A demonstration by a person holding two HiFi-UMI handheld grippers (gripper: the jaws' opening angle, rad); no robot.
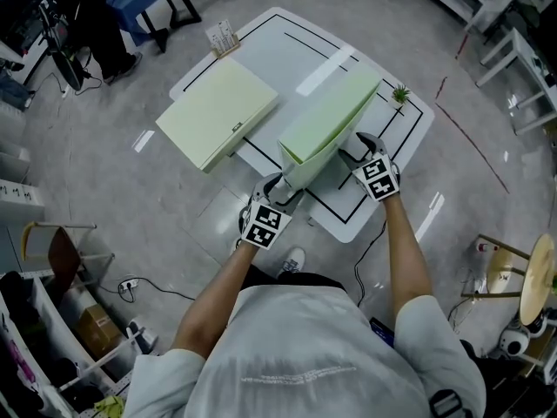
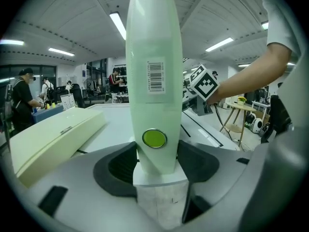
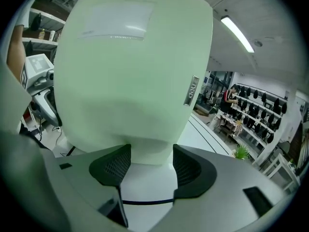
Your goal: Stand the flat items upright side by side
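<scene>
Left gripper (image 1: pixel 285 188) and right gripper (image 1: pixel 353 150) clamp green box (image 1: pixel 335 116).

At centre frame the upright box (image 1: pixel 335 116) stands on the table (image 1: pixel 287 50). The flat box (image 1: pixel 218 113) lies to its left. The plant (image 1: pixel 401 93) sits to its upper right.

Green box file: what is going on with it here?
A person, a gripper in each hand, holds the green box file up on edge on the table. The left gripper and the right gripper both have their jaws clamped on its near end. A cream box file lies flat beside it.
</scene>
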